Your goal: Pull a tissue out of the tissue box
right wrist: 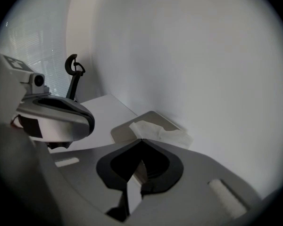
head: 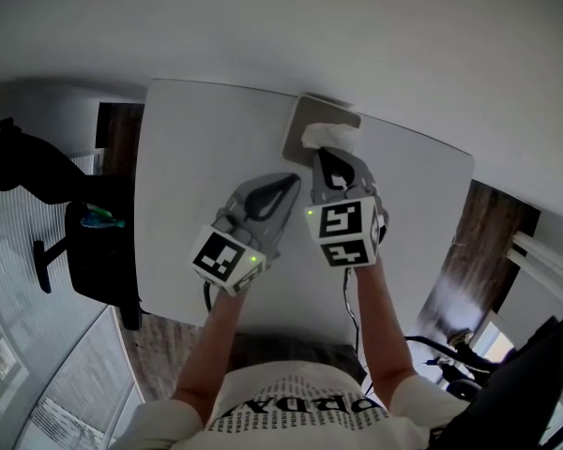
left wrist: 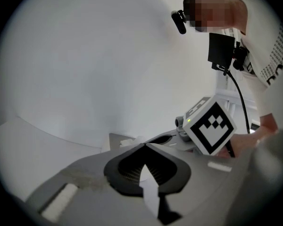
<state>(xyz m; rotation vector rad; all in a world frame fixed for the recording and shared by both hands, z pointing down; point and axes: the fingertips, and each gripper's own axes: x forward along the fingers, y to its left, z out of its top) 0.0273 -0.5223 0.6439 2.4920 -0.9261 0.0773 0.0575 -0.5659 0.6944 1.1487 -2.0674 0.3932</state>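
Observation:
A flat grey tissue box [head: 298, 127] lies at the far edge of the white table [head: 188, 176], against the wall. A white tissue [head: 330, 136] stands crumpled out of its top. My right gripper [head: 321, 153] points down at it, and its jaws are closed together on the tissue's near edge. The right gripper view shows the tips [right wrist: 141, 139] meeting where the tissue [right wrist: 161, 132] begins, with the box [right wrist: 153, 117] behind. My left gripper [head: 296, 178] hovers just left of the right one, shut and holding nothing. Its closed tips [left wrist: 144, 145] aim toward the box [left wrist: 115, 140].
The wall rises directly behind the box. A black office chair [head: 19, 162] and a second dark seat [head: 98, 251] stand left of the table. The table's left and near edges are close to the person's arms. Bare tabletop spreads left of the grippers.

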